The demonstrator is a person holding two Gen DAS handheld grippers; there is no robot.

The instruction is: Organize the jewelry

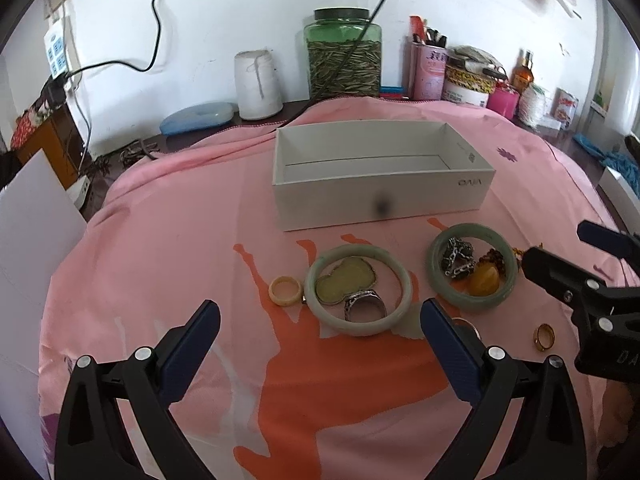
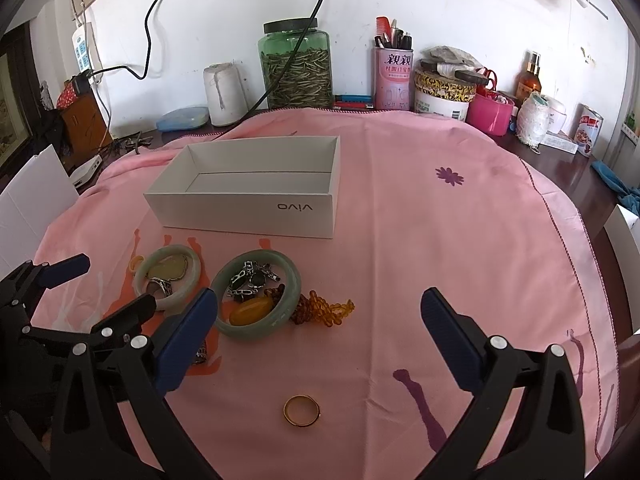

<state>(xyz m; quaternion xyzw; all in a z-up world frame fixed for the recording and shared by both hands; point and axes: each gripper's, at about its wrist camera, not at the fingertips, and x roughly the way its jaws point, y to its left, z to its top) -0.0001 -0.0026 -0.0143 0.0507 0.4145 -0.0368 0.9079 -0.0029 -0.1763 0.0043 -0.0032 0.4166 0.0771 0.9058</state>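
jewelry: two jade bangles (image 1: 357, 289) (image 2: 256, 294), rings and beads, all loose on the pink cloth (image 2: 460, 240) just in front of the box
box (image 2: 244, 196): white, empty, probably the drop-off spot
left gripper (image 1: 320, 326): jaws wide apart, nothing held, lined up on the near bangle
right gripper (image 2: 320, 320): spread wide too, empty, gold ring (image 2: 302, 411) lying below it

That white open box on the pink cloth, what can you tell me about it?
The white rectangular cardboard box sits lidless and upright on the pink cloth, beyond the jewelry. Its inside looks empty, as far as it shows. "vivo" is printed upside down on the near long wall. No jewelry and neither gripper touches it; only the cloth lies beneath it.
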